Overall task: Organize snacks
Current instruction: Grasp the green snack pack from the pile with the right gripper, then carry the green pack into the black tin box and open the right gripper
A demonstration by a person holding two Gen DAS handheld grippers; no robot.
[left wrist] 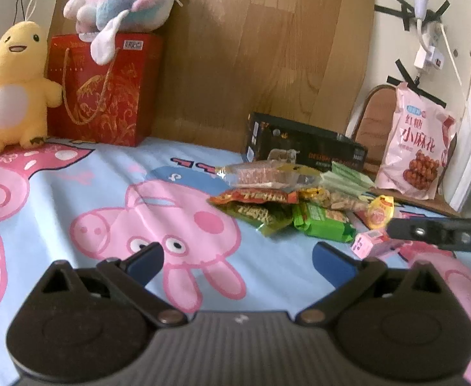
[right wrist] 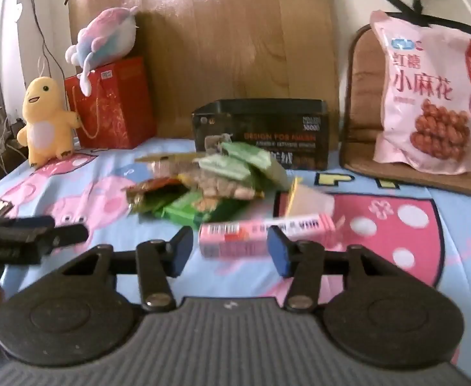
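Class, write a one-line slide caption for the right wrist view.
Right tool straddles a pink snack box beside a snack pile on a cartoon bedsheet.

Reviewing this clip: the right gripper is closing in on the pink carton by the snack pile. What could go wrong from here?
1. The pink carton lies crosswise, wider than the right gripper jaws' gap; a grab could clip or shove it.
2. The snack pile sits just behind; pushing forward may scatter the loose packets.
3. The left gripper, jaws open and empty, hovers close by, so the two could collide.
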